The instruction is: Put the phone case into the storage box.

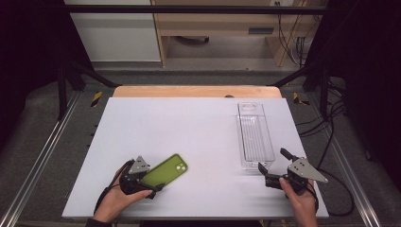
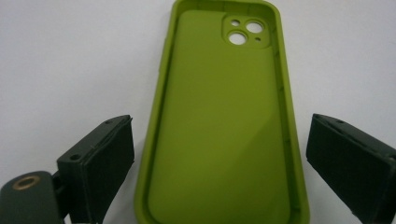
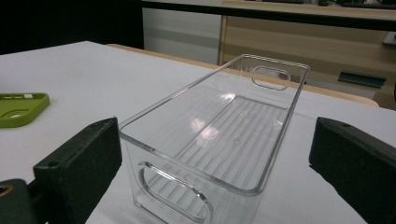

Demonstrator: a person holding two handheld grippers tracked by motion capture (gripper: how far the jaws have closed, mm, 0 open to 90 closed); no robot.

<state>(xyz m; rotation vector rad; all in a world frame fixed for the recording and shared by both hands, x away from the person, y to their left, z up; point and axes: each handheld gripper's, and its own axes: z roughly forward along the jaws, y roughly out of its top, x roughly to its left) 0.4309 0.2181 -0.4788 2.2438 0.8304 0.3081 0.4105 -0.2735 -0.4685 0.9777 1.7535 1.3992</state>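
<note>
Green phone case (image 1: 164,171) lies open side up on the white table (image 1: 189,137), well to the left of the clear bin (image 1: 254,135). Left gripper (image 1: 150,185) sits at the case's near end, jaws spread wide to either side, not yet touching. Right gripper (image 1: 273,166) waits just short of the bin's near end, jaws wide apart, holding nothing. Bin is empty. My read: early stage. Nothing gripped or lifted; closing on the case and carrying it over to the bin is all still to do.
</note>
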